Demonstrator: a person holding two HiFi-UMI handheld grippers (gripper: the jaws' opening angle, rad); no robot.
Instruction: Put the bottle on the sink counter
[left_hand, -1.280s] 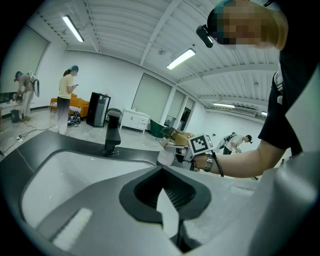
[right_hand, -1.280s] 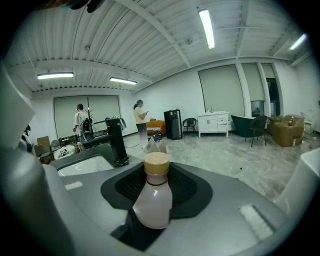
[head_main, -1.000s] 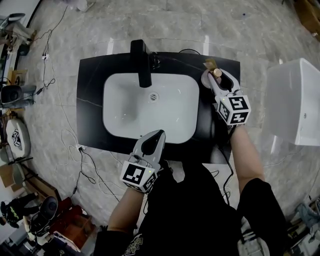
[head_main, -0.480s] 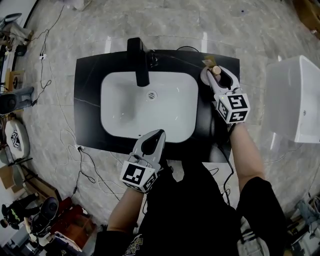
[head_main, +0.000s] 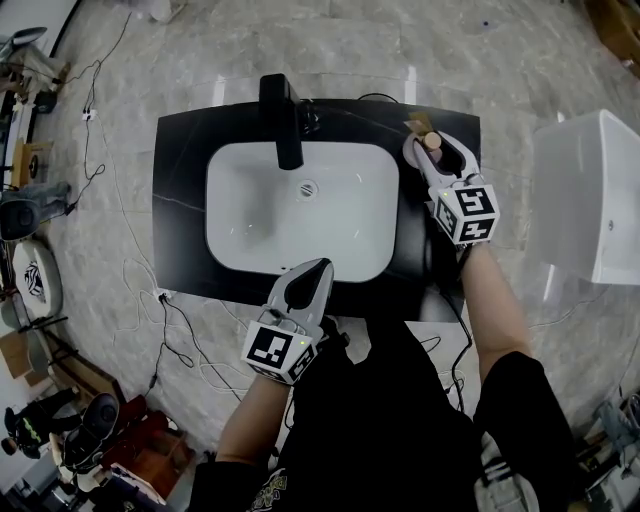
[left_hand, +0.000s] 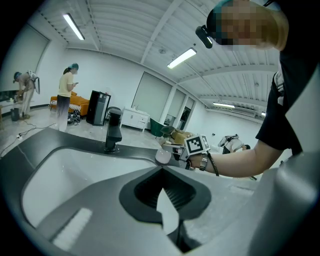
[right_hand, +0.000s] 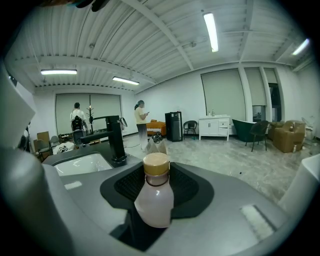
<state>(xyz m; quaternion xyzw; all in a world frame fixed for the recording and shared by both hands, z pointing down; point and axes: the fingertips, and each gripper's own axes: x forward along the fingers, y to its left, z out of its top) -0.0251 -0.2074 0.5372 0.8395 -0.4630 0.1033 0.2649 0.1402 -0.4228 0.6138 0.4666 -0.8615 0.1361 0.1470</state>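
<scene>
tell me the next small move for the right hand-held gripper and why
Probably ease the bottle straight down onto the black counter before letting go. The right hand-held gripper is shut on it, upright, over the counter's right side beside the basin; whether it touches down is unclear.

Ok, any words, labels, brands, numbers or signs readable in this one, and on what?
No readable text in any view.
The bottle held in the right gripper: pale body, gold cap, no label showing.
The cubes on the right gripper and left gripper: black-and-white square marker patterns only, no letters or digits.
The black faucet and sink counter: no marking visible.
</scene>
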